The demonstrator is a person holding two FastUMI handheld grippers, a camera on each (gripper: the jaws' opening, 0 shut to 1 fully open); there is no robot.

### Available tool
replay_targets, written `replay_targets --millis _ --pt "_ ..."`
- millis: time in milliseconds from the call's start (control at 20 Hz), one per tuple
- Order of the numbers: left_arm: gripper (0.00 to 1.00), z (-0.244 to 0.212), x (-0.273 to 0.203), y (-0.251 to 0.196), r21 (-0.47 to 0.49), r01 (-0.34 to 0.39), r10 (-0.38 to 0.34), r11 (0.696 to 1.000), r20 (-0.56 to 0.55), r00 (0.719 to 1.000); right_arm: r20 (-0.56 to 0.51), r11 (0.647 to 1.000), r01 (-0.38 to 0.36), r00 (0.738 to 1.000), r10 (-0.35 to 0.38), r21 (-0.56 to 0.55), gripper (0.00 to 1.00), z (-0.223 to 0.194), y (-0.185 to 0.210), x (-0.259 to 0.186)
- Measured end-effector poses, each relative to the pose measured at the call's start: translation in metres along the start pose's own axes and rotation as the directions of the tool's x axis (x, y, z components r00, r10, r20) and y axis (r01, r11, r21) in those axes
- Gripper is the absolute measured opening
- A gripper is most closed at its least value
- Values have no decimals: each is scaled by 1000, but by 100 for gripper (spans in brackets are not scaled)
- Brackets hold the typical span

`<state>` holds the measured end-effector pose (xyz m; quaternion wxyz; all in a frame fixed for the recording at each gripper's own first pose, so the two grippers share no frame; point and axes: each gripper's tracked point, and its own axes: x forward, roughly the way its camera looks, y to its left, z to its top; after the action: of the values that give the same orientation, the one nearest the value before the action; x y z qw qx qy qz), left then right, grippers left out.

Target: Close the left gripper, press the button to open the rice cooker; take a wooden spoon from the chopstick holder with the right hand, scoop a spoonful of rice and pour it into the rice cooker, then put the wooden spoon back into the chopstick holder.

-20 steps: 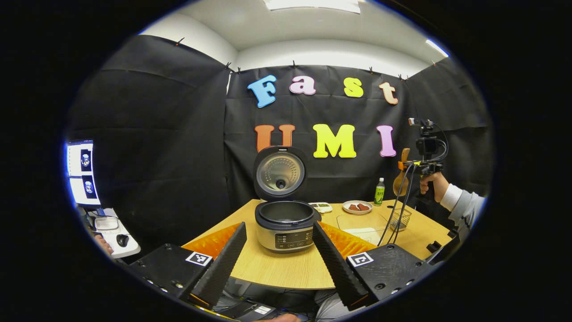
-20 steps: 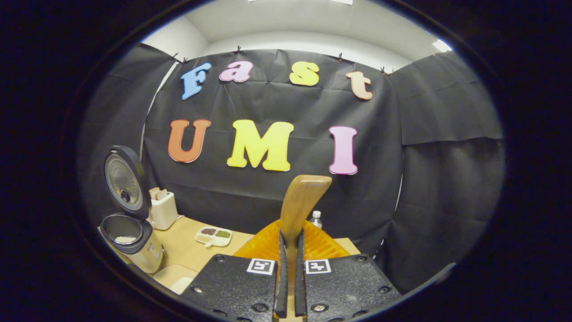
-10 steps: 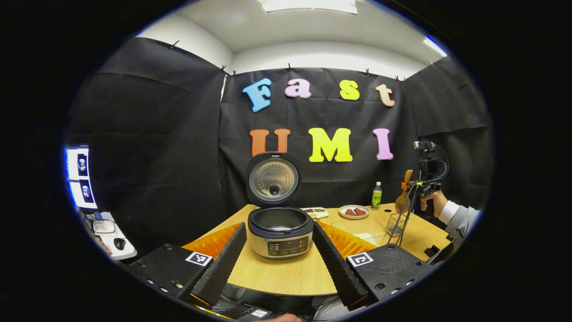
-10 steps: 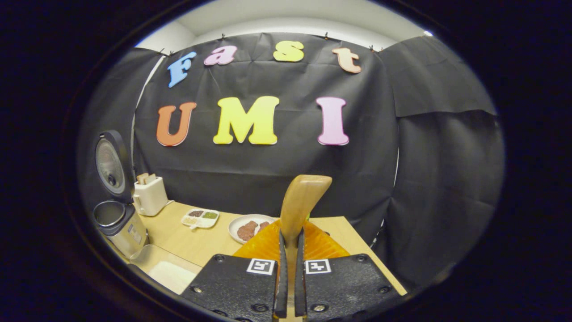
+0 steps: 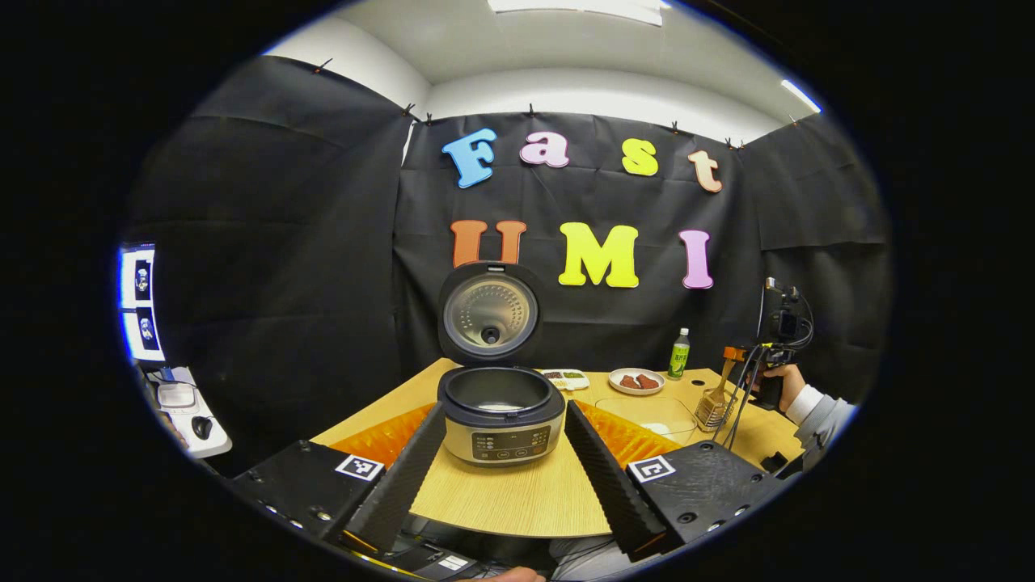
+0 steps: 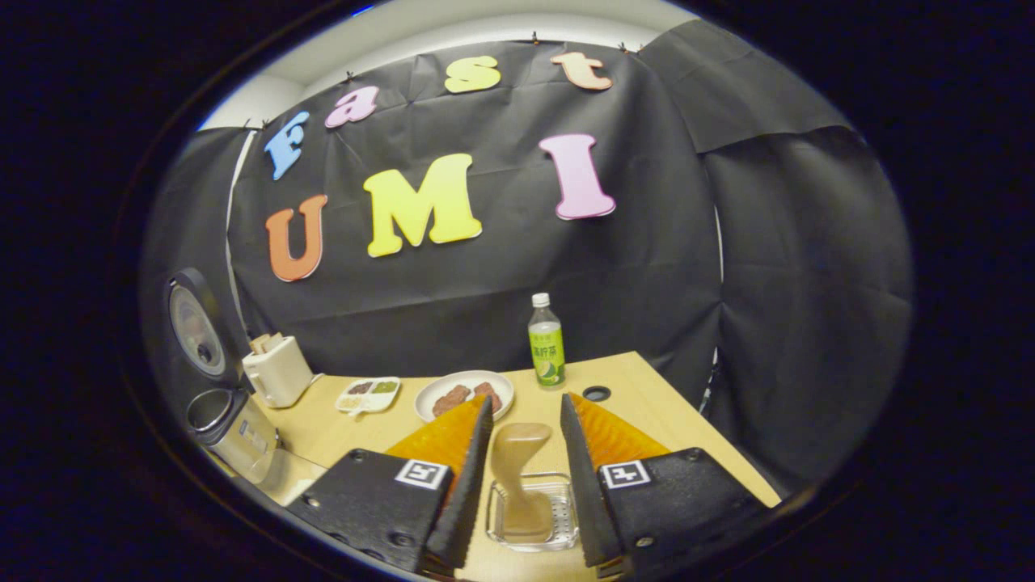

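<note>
the wooden spoon (image 6: 520, 477) stands in the chopstick holder (image 6: 563, 517), whose sides are hidden behind the right gripper's fingers (image 6: 465, 485). in the left gripper view the rice (image 5: 500, 406) inside the rice cooker (image 5: 500, 412) is mostly hidden by its rim.

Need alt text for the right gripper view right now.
The right gripper is open above the chopstick holder, with the wooden spoon standing in it between the spread fingers. Beyond on the table are a plate, a bottle and the open rice cooker.
</note>
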<state>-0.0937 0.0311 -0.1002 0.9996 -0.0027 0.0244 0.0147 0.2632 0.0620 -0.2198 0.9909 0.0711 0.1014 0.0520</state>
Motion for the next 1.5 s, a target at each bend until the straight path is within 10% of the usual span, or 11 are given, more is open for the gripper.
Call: replay_targets --millis 450,1500 --pt "94 23 50 -6 9 0 0 1000 3 1000 107 993 55 993 -44 -101 100 47 -6 -36" --pt "94 135 212 19 -6 -19 19 1000 42 999 166 999 -25 986 21 23 92 116 27 -200"
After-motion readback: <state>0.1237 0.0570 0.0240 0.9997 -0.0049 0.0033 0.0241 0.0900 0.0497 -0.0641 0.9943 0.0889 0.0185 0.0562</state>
